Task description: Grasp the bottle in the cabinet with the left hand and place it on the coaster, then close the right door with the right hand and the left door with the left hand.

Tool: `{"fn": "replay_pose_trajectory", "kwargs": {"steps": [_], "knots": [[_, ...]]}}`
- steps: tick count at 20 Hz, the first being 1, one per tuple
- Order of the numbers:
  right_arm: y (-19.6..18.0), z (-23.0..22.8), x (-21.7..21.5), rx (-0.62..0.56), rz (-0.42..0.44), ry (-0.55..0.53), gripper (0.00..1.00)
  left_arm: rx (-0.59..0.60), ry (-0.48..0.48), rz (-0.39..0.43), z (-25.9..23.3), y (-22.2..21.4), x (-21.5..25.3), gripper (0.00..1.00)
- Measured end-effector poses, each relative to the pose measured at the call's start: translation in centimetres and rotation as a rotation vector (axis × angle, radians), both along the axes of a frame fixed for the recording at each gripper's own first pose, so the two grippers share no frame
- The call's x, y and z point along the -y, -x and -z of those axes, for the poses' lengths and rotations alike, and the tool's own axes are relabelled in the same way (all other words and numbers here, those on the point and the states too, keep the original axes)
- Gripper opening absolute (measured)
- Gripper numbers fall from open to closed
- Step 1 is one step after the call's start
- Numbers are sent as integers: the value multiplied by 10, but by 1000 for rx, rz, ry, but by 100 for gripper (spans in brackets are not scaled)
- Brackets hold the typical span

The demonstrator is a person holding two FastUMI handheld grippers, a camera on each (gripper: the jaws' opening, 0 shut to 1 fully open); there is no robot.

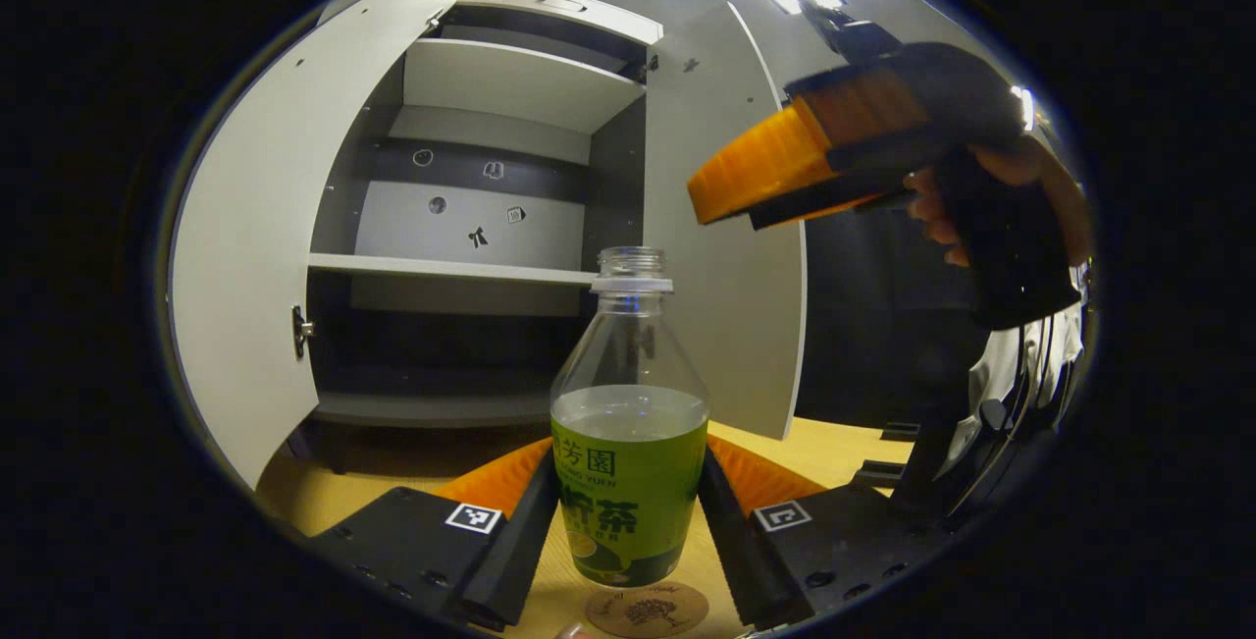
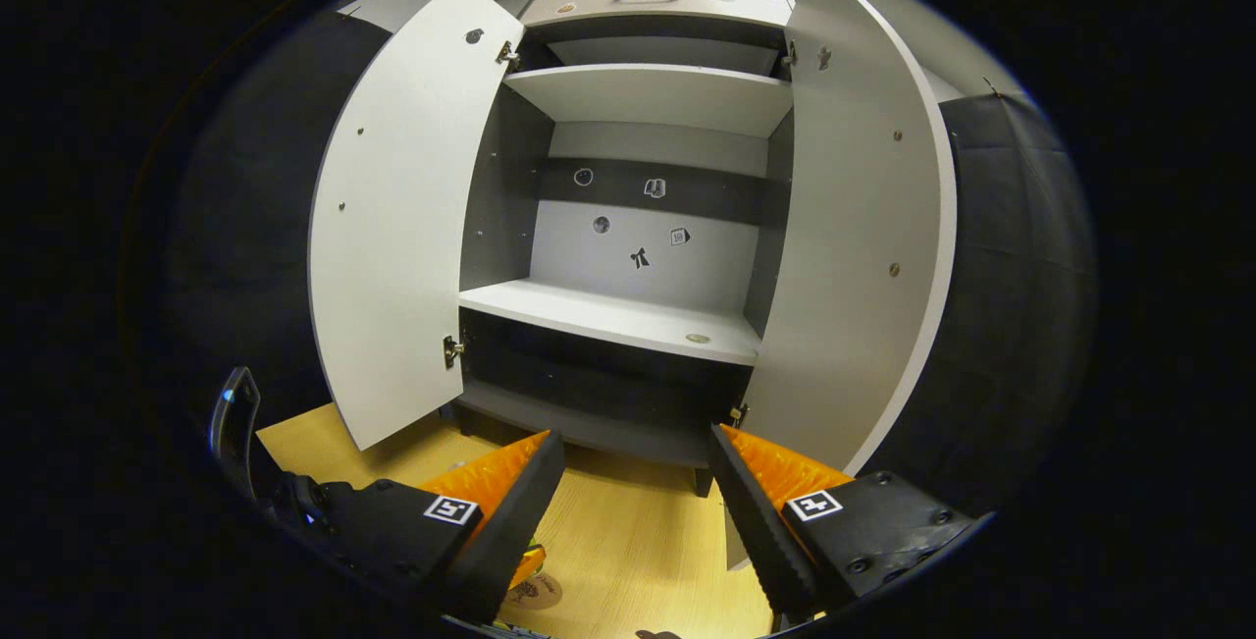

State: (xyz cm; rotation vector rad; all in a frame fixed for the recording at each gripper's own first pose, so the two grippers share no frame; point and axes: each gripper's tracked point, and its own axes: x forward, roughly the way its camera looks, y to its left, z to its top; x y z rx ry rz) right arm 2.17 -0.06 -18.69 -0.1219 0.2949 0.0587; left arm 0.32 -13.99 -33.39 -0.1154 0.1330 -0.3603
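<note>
Bottle [image 1: 629,423] stands upright between the left tongs [image 1: 628,511], whose two fingers press its label from either side; its base is above the coaster [image 1: 647,610] on the desk [image 1: 834,448], contact unclear. Behind it at twelve o'clock the cabinet [image 1: 510,89] has both doors swung wide. At two o'clock a hand [image 1: 991,202] holds the right tongs [image 2: 633,511], spread open over bare desk in the right gripper view, left door [image 2: 392,227] at ten o'clock, right door [image 2: 863,227] at two.

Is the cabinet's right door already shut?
No. In the right gripper view the right door stands swung wide open, like the left door.
</note>
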Motion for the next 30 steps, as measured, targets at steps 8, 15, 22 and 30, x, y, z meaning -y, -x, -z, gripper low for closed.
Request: {"fn": "replay_pose_trajectory", "kwargs": {"steps": [8,15,22,30], "knots": [[-10,31,-10,11,-8,-27,98,-57,51,25,51,22,13,78],[-10,51,-17,-29,-20,-35,98,-41,11,63,76,30,19,81],[-15,37,-17,-13,-22,-27,98,-25,4,79,54,31,18,95],[1,-18,-1,48,22,-46,98,119,-97,106,-41,16,33,95]]}}
